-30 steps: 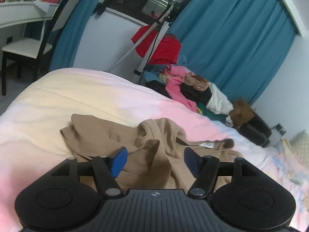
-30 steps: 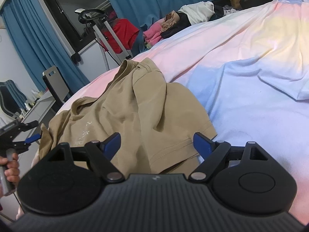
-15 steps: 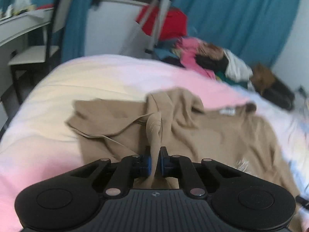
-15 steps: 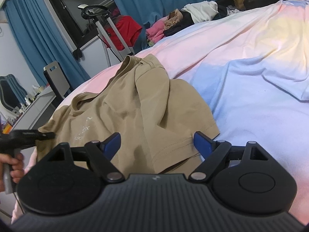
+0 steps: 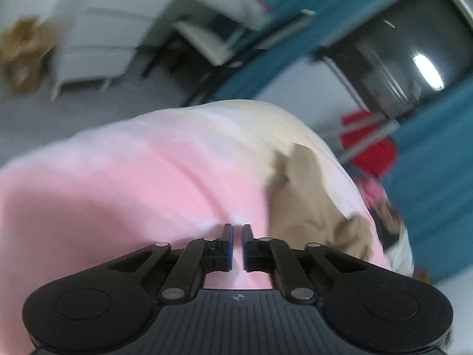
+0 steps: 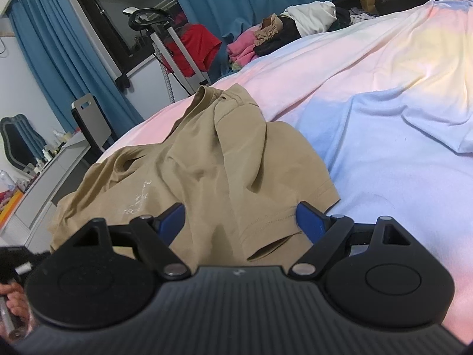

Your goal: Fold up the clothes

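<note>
A tan T-shirt [image 6: 207,159] lies rumpled on the pastel bed sheet [image 6: 384,148]. My right gripper [image 6: 239,210] hovers open just above the shirt's near sleeve hem, touching nothing. In the blurred left wrist view my left gripper [image 5: 237,230] is over bare pink sheet [image 5: 133,183]. Its jaws are closing to a thin slit with no cloth visible between them. The T-shirt [image 5: 307,201] lies off to its right. In the right wrist view the left gripper [image 6: 14,254] and a hand [image 6: 14,301] sit at the lower left edge, by the shirt's corner.
Beyond the bed's far side lies a pile of clothes [image 6: 280,35], with a garment steamer stand [image 6: 165,44] and a red garment [image 6: 198,47] hanging from it. A chair [image 6: 91,124] and a white desk [image 6: 53,171] stand at the left. Blue curtains line the walls.
My left gripper closed on a shirt fold, then swung left and rolled. It now faces bare sheet with no cloth between its jaws. The shirt spread toward the near left. My right gripper stayed put.
</note>
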`<state>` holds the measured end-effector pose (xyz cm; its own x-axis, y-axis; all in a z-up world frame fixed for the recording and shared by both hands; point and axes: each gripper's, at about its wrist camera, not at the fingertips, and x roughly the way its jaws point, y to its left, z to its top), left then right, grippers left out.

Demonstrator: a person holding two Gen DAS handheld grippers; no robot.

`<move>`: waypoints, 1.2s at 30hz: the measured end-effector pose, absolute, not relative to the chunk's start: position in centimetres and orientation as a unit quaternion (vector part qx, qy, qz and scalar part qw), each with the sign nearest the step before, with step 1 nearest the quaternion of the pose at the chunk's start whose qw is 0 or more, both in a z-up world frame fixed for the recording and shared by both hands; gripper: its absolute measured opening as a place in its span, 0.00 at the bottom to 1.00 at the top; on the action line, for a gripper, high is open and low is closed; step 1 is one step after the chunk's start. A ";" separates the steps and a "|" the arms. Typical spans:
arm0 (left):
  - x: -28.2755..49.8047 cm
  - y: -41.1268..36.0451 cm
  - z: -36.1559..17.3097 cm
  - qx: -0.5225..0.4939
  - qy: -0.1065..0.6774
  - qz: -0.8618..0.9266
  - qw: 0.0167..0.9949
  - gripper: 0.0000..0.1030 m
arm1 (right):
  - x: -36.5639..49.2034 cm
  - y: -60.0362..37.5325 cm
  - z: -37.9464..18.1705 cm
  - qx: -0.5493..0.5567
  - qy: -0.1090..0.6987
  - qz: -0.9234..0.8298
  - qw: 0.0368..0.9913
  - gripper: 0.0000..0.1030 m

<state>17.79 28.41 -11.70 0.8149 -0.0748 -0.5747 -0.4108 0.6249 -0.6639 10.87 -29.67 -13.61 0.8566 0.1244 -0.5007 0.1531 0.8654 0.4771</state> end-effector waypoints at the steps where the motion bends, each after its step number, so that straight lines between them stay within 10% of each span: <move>1: 17.9 28.8 -11.7 -0.436 0.282 0.101 0.848 0.05 | 10.8 -29.7 -13.6 0.260 0.268 -0.007 0.928 0.82; 3: 18.4 29.1 -11.4 -0.463 0.272 0.076 0.840 0.19 | 10.7 -29.5 -13.6 0.259 0.268 -0.007 0.928 0.82; 6: 19.1 28.3 -11.4 -0.495 0.288 0.045 0.819 0.71 | 10.8 -29.4 -13.6 0.258 0.268 -0.007 0.928 0.82; 14: 21.7 25.3 -12.7 -0.560 0.315 0.009 0.766 0.69 | 11.1 -29.0 -13.9 0.253 0.274 -0.008 0.928 0.83; 19: 23.2 25.9 -14.7 -0.570 0.265 0.038 0.776 0.09 | 11.0 -28.4 -14.4 0.239 0.274 -0.012 0.931 0.82; 29: 23.9 25.5 -9.5 -0.314 0.277 0.141 0.897 0.07 | 11.2 -27.6 -15.0 0.205 0.275 -0.023 0.939 0.82; 36: 22.4 21.1 -6.9 -0.171 0.283 0.146 0.932 0.33 | 11.1 -27.7 -14.6 0.204 0.269 -0.020 0.941 0.82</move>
